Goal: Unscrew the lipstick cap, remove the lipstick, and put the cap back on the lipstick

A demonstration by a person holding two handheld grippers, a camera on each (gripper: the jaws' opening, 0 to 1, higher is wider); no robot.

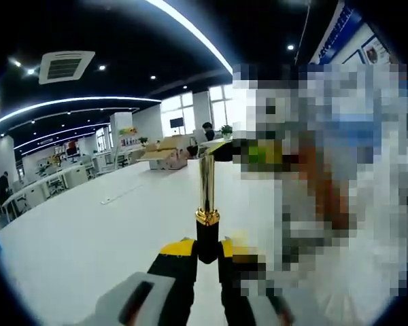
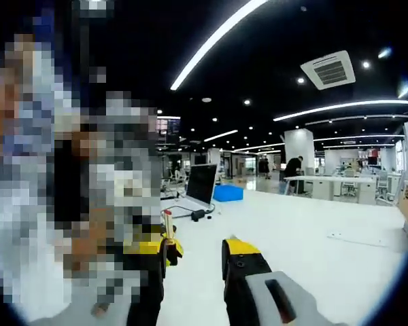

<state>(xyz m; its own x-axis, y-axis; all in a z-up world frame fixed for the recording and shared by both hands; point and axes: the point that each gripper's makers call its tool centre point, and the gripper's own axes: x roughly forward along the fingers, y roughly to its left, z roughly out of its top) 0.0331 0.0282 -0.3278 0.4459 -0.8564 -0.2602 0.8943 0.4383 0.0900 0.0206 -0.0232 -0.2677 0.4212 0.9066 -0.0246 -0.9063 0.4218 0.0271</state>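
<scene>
Left gripper (image 1: 207, 252), rising from the bottom centre of the left gripper view: yellow-tipped black jaws clenched on the black base of the lipstick (image 1: 206, 204), which stands upright between them, gold collar just above the jaw tips and a slim gold tube reaching to mid-frame. Right gripper (image 2: 202, 257), lower centre of the right gripper view: jaws stand apart, released, with bare white table (image 2: 313, 224) showing in the gap. Near the left jaw's tip in that view a thin pale stick-like object (image 2: 168, 224) stands upright; too small to identify. On the table behind, centre-left of the right gripper view, an open laptop (image 2: 198, 187) with a dark screen, a blue box (image 2: 228, 193) just to its right, and dark cables in front. Upper right of the left gripper view: a blue-and-white wall poster (image 1: 347, 34) carries writing, too blurred to read. No brand or label is legible on the lipstick or on either gripper.
</scene>
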